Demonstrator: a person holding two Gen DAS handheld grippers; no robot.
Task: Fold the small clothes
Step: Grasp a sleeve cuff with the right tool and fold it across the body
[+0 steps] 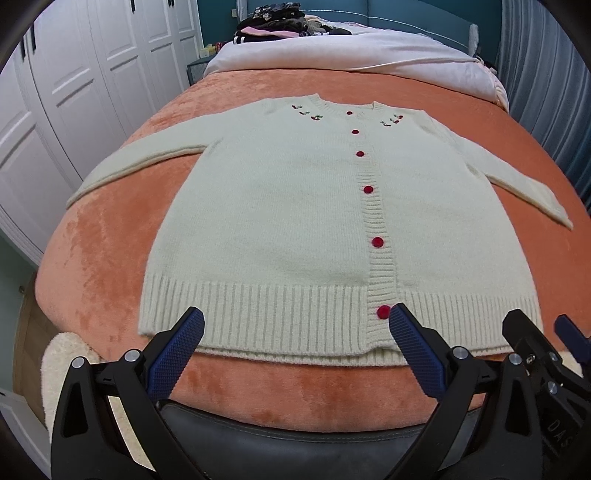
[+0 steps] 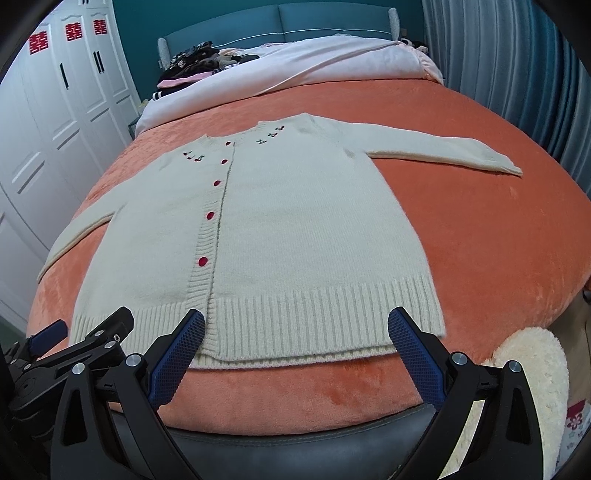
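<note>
A cream knitted cardigan (image 1: 295,221) with red buttons and small cherry embroidery lies flat and face up on the orange blanket (image 1: 110,236), sleeves spread to both sides. It also shows in the right wrist view (image 2: 295,236). My left gripper (image 1: 297,319) is open and empty, hovering over the ribbed hem left of the button band. My right gripper (image 2: 297,319) is open and empty over the hem's right half. The right gripper (image 1: 535,339) shows at the lower right of the left wrist view, and the left gripper (image 2: 88,339) at the lower left of the right wrist view.
The blanket covers a bed with a white duvet (image 1: 351,48) and a pile of dark clothes (image 1: 273,22) at the far end. White wardrobes (image 1: 74,92) stand on the left, curtains (image 2: 517,74) on the right. A fluffy cream cushion (image 2: 535,369) lies at the near right corner.
</note>
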